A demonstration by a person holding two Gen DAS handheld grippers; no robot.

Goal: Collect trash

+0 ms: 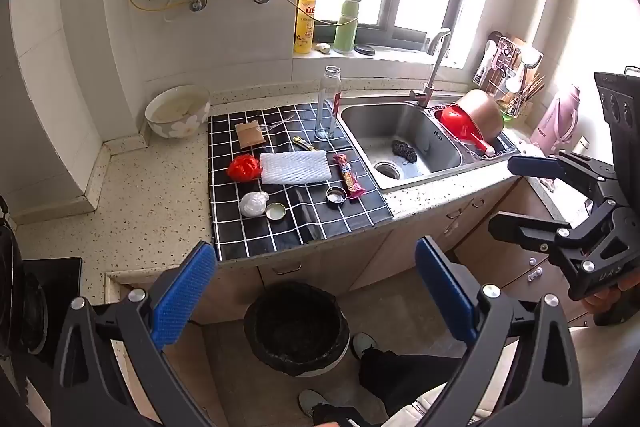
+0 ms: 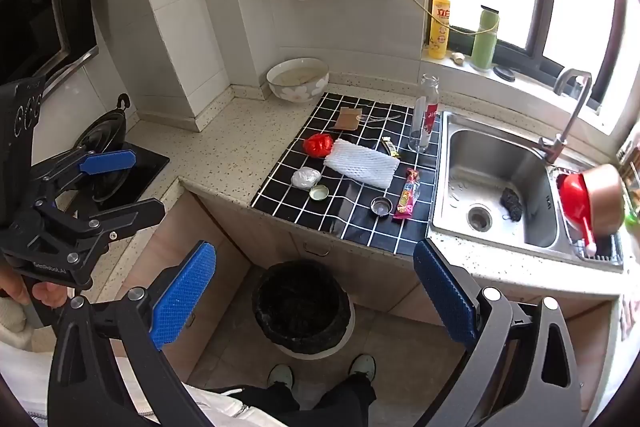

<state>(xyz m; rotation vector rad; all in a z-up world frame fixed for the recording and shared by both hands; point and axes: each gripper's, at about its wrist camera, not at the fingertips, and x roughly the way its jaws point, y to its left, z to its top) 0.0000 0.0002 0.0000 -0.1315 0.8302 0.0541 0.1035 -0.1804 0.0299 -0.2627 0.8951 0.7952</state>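
Trash lies on a black tiled mat [image 1: 256,227] [image 2: 360,227]: a red plastic wad [image 1: 244,167] [image 2: 317,144], white foam netting [image 1: 295,167] [image 2: 362,163], a snack wrapper [image 1: 349,175] [image 2: 408,193], a crumpled white ball [image 1: 253,203] [image 2: 305,177], two jar lids [image 1: 276,211] [image 1: 336,194], brown card [image 1: 249,135] and an empty glass bottle [image 1: 329,103] [image 2: 426,113]. A black-lined bin [image 1: 297,327] [image 2: 304,307] stands on the floor below. My left gripper [image 1: 316,291] [image 2: 116,183] and right gripper [image 2: 316,291] [image 1: 520,195] are open, empty, held above the bin.
A steel sink [image 1: 400,143] [image 2: 496,179] lies right of the mat, with a rack holding a copper pot [image 1: 482,115] and red scoop. A flowered bowl [image 1: 177,111] sits at the back. A stove with a pan [image 2: 104,163] is at the left. My feet [image 2: 320,375] stand by the bin.
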